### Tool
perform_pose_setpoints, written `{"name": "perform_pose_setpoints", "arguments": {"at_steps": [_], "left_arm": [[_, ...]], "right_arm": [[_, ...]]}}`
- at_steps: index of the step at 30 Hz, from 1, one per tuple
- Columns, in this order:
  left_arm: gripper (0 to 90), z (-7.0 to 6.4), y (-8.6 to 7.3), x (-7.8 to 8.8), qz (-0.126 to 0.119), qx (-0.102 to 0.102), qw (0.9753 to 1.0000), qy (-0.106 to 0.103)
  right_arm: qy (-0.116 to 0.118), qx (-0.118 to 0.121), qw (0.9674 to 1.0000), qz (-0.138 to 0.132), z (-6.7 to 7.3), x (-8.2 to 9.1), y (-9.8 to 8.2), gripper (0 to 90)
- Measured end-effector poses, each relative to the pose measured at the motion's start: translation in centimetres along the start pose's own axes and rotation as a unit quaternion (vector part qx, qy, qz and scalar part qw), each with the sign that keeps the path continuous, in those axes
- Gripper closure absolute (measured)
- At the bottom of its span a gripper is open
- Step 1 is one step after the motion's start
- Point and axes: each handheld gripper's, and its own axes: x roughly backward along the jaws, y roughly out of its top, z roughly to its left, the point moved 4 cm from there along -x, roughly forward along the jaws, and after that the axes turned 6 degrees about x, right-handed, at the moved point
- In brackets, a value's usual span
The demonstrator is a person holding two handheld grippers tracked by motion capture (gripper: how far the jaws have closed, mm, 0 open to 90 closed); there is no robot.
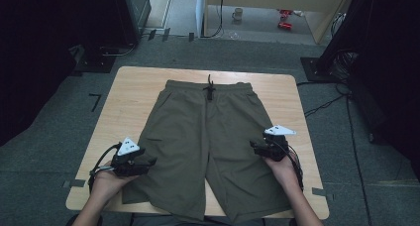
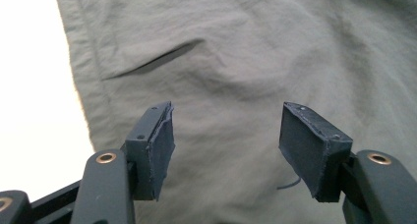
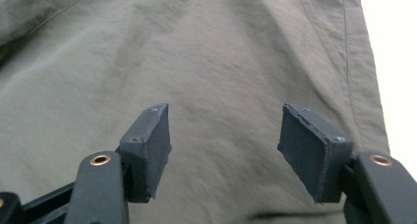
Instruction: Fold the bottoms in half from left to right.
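Spread flat on the wooden bench [image 1: 129, 87], olive shorts [image 1: 208, 137] await folding; both tools, left tool [image 1: 148, 162] and right tool [image 1: 254, 146], hover open, likely needing a hem grasp next.

From above, your room sits dim, its corners nearly black, while the counter [image 1: 133, 87] catches soft overhead light. In both claw views the bare counter blows out to white glare; the shorts [image 2: 255, 62] look slightly soft, with faint shadows in the folds.

one shorts [image 1: 208, 141], two tools, one table [image 1: 129, 87]
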Motion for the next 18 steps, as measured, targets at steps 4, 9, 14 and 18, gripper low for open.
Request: {"name": "perform_pose_setpoints", "arguments": {"at_steps": [4, 9, 14, 18], "left_arm": [[35.9, 0.4, -0.2, 0.8, -0.01, 0.011, 0.9999, -0.004], [33.7, 0.8, -0.6, 1.5, -0.011, 0.026, 0.9996, -0.007], [33.6, 1.0, -0.9, 2.1, -0.012, 0.03, 0.9994, -0.008], [33.7, 1.0, -1.3, 2.5, -0.01, 0.031, 0.9995, -0.006]], "right_arm": [[0.008, 0.007, 0.9999, 0.001, 0.3, -0.2, 0.8, 36.0], [0.018, 0.022, 0.9996, -0.007, 1.0, -0.4, 2.1, 37.3], [0.021, 0.019, 0.9996, 0.0, 1.3, -1.0, 3.1, 34.1], [0.029, 0.005, 0.9996, -0.002, 1.4, -1.4, 3.9, 32.6]]}}
